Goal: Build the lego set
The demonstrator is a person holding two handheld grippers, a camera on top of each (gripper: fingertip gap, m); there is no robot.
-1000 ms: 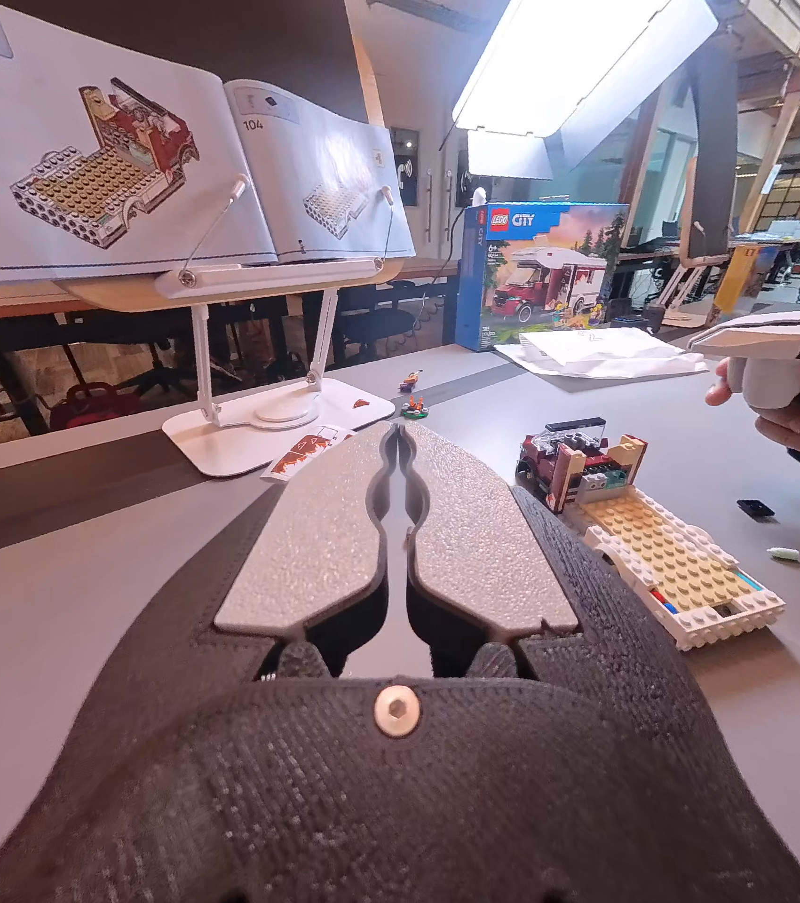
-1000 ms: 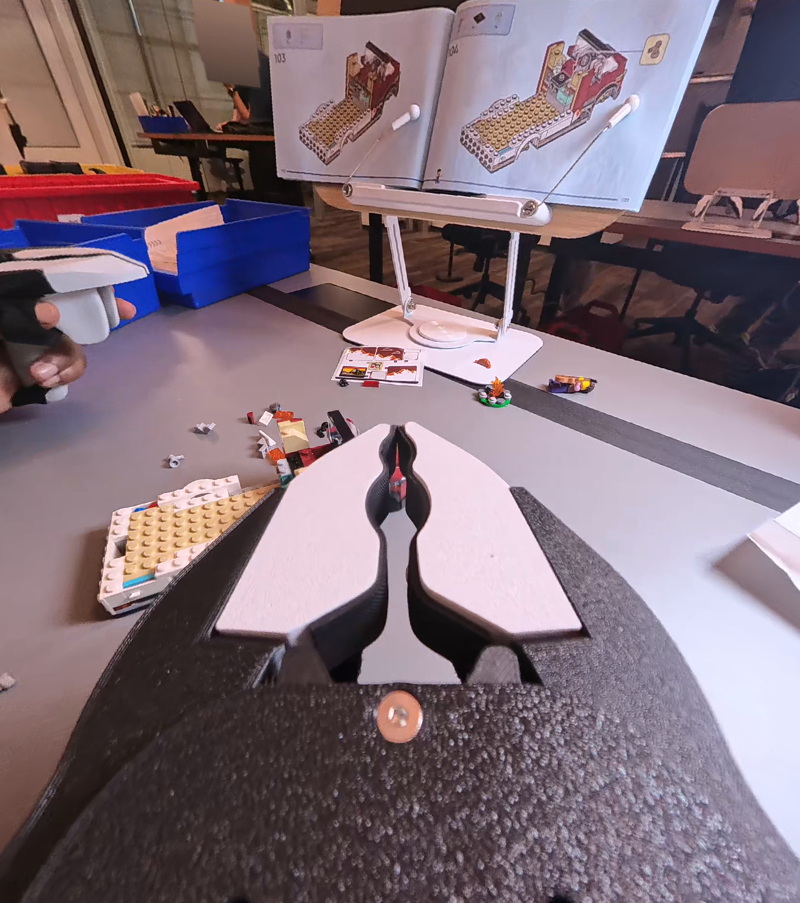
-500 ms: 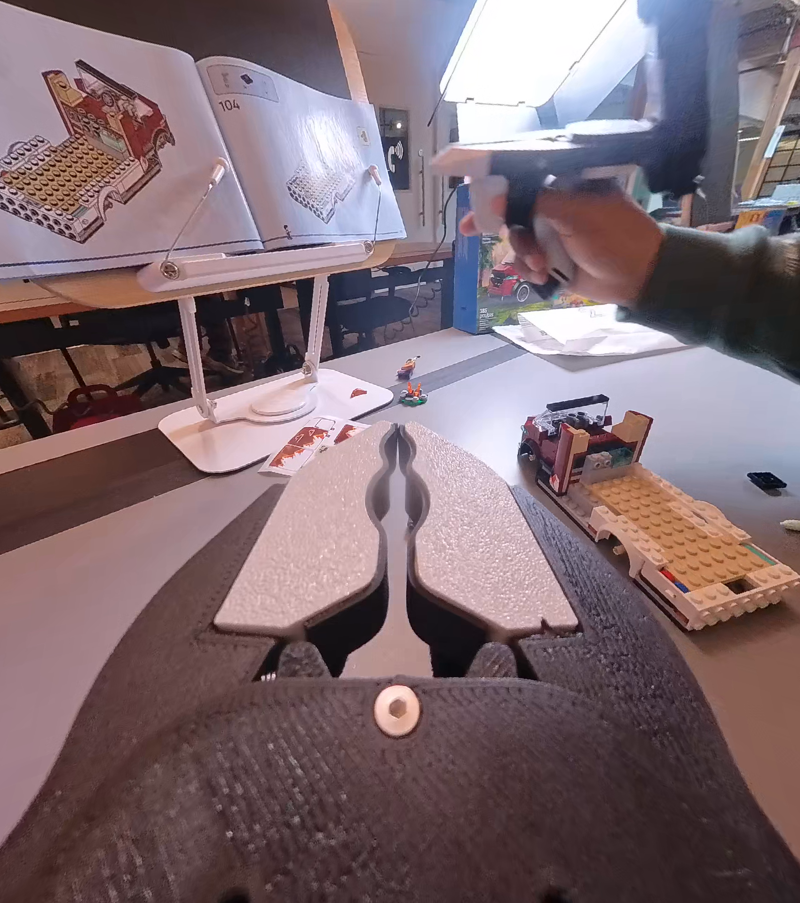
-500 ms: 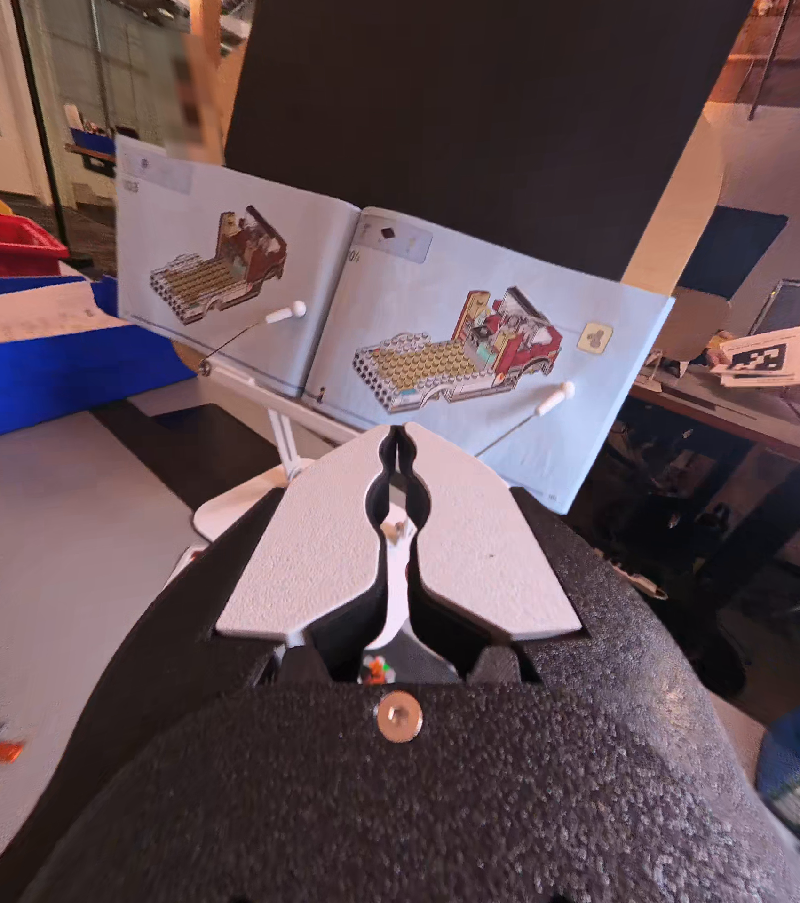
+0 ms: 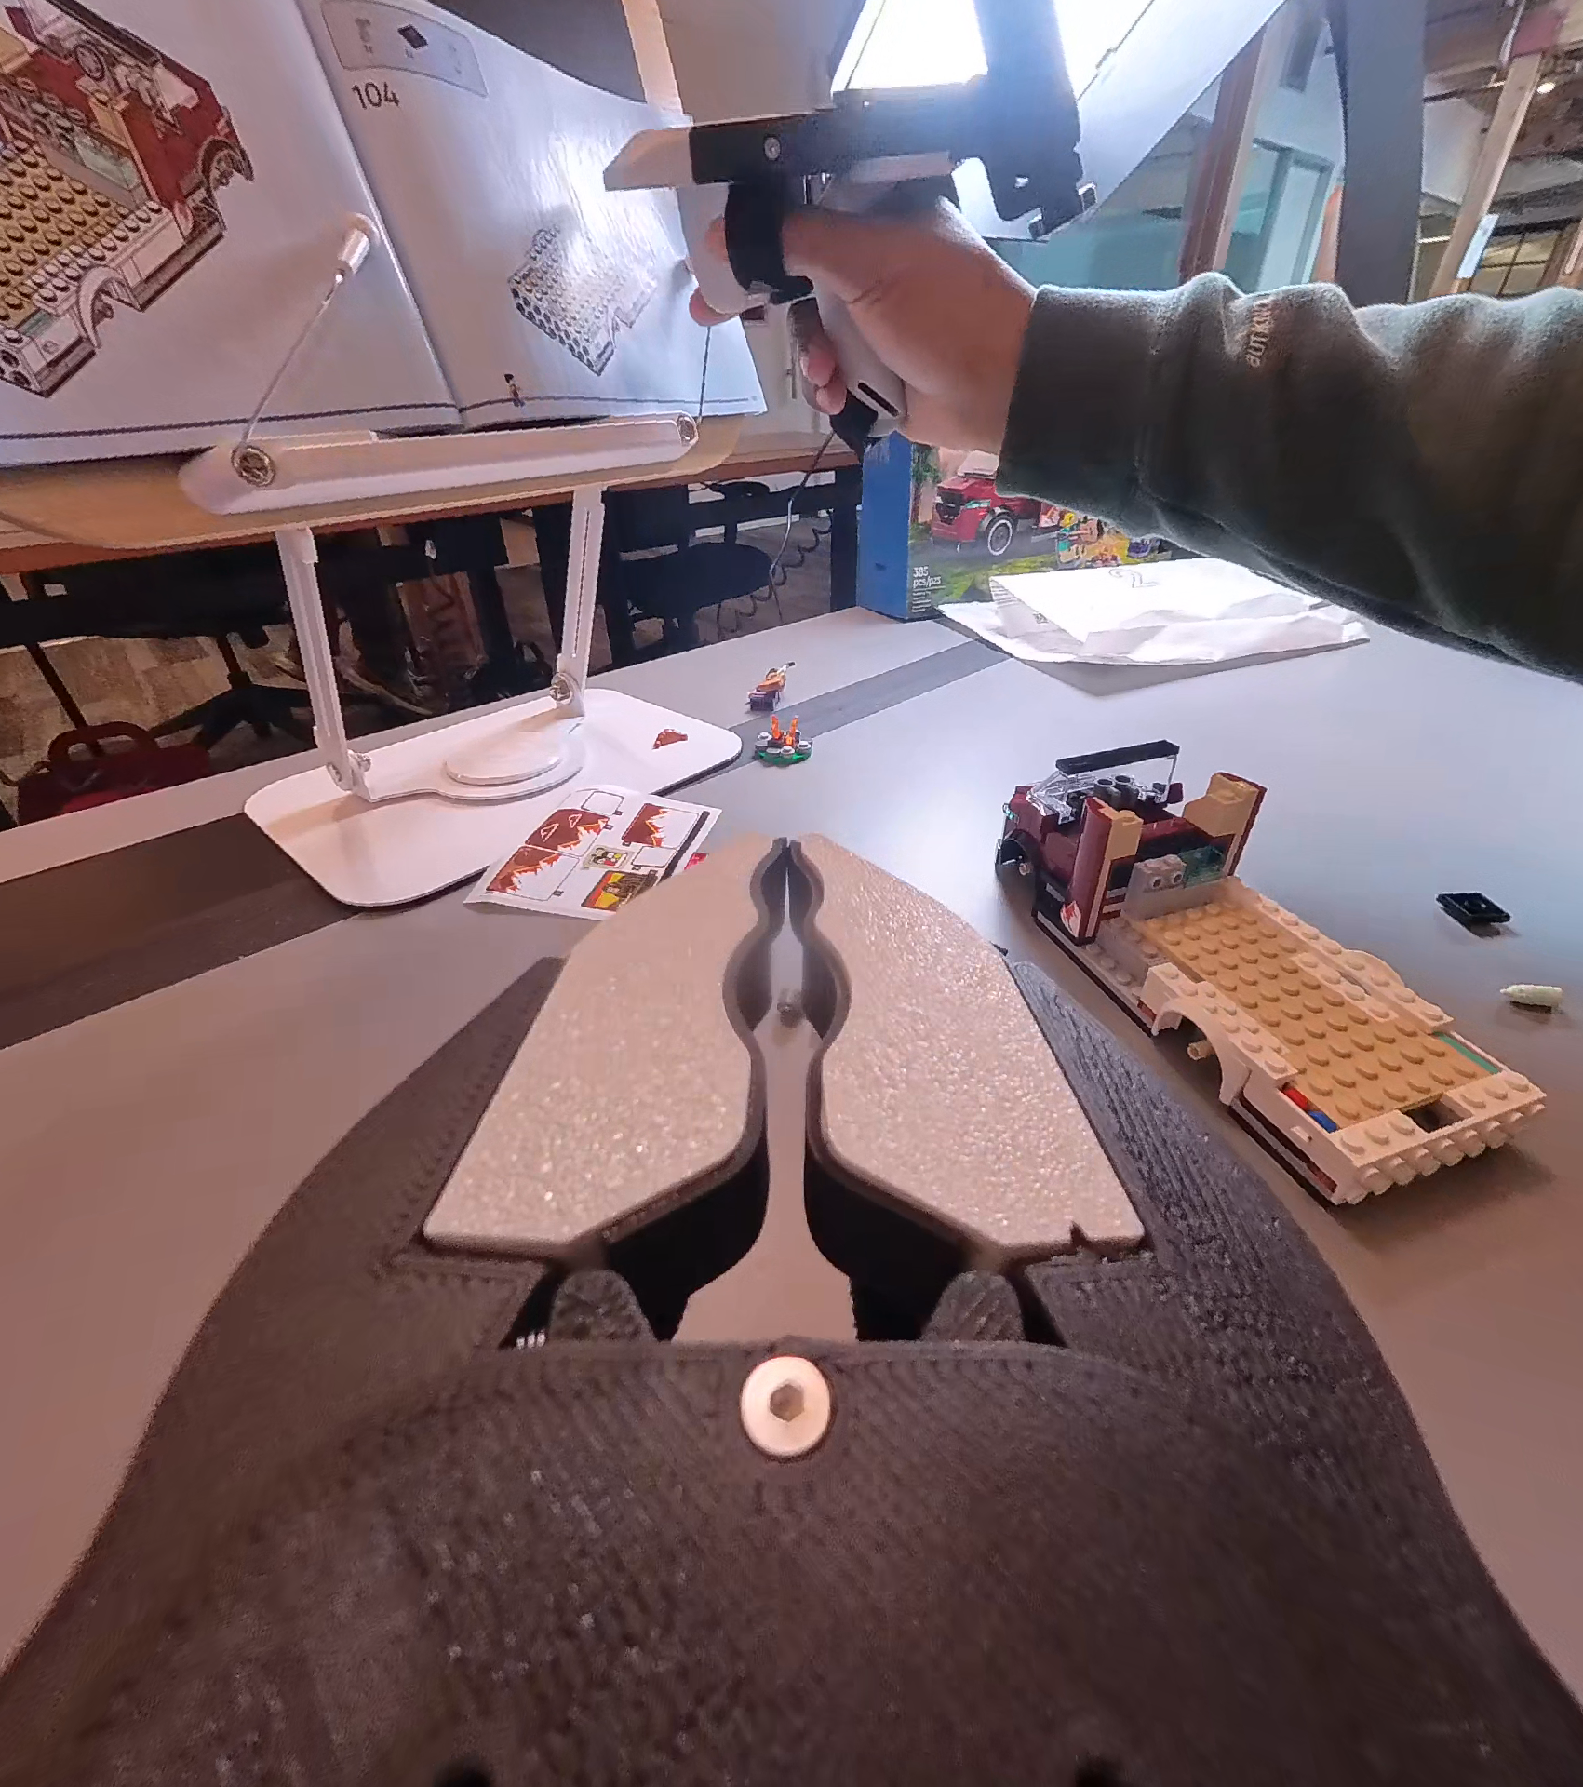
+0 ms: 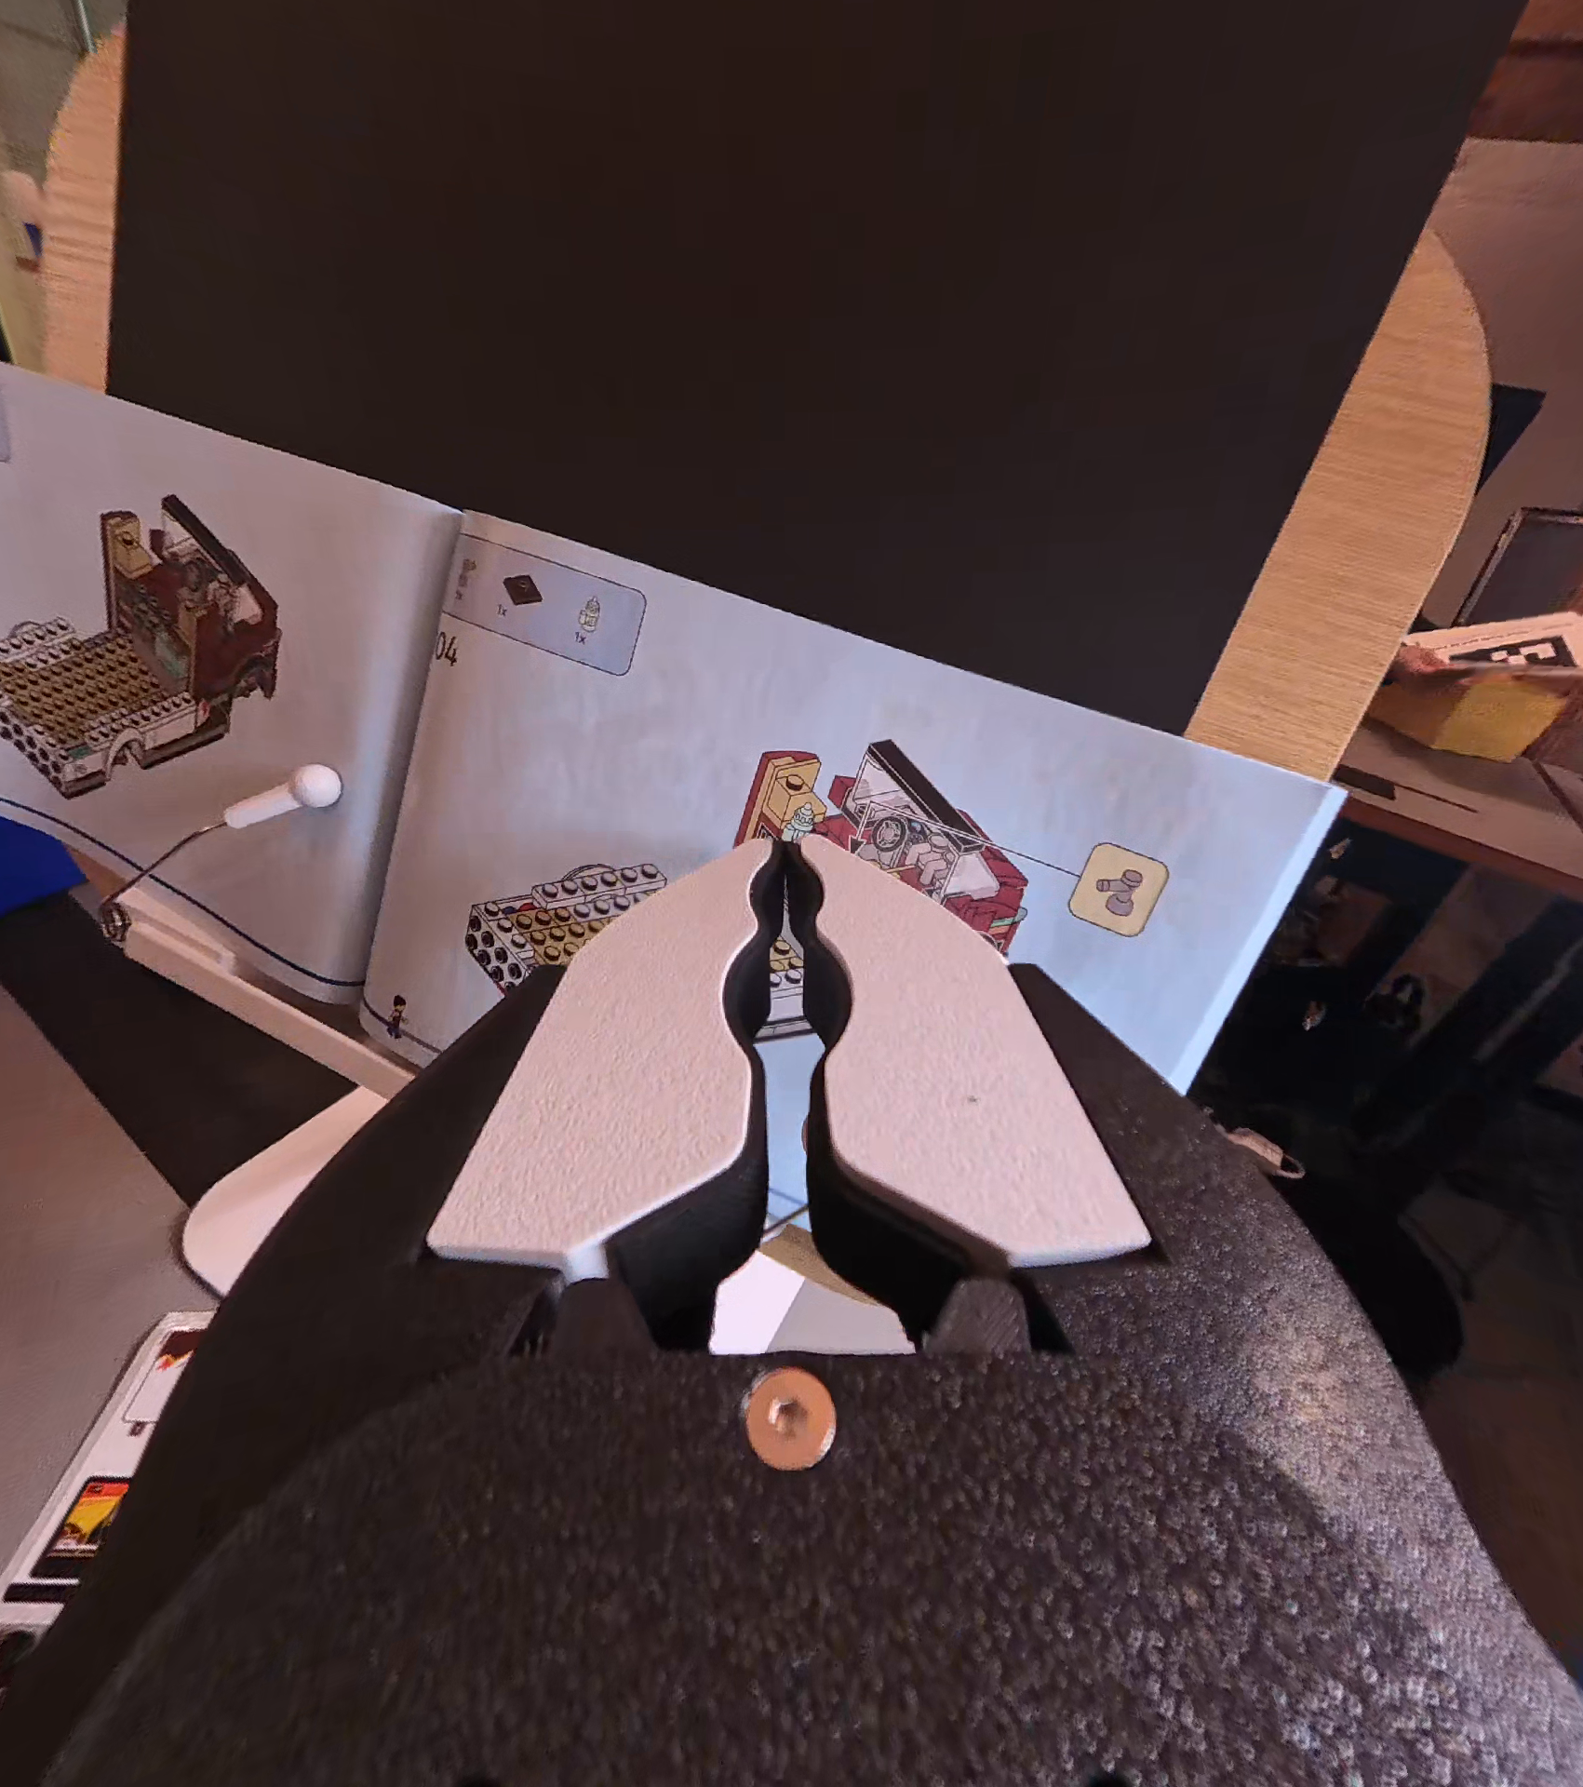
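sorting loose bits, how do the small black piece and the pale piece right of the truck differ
The black piece is flat, square and dark; the pale piece is rounded, elongated and cream-white. The black piece lies farther from the camera, the pale piece nearer. Both lie loose on the grey table, apart from the truck and untouched.

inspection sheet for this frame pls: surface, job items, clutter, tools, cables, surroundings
Surface: grey table with a dark strip across it.
Job's things: part-built lego truck standing on the table; instruction booklet open on a white stand; sticker sheet by the stand's base; small black piece and pale piece lying right of the truck.
Clutter: white paper bag, set box, two small builds near the strip.
Tools: left tool shut, empty, low over the table; right tool shut, raised at the booklet page.
Cables: thin dark cord hanging behind the table.
Surroundings: bright light panel, other desks beyond.
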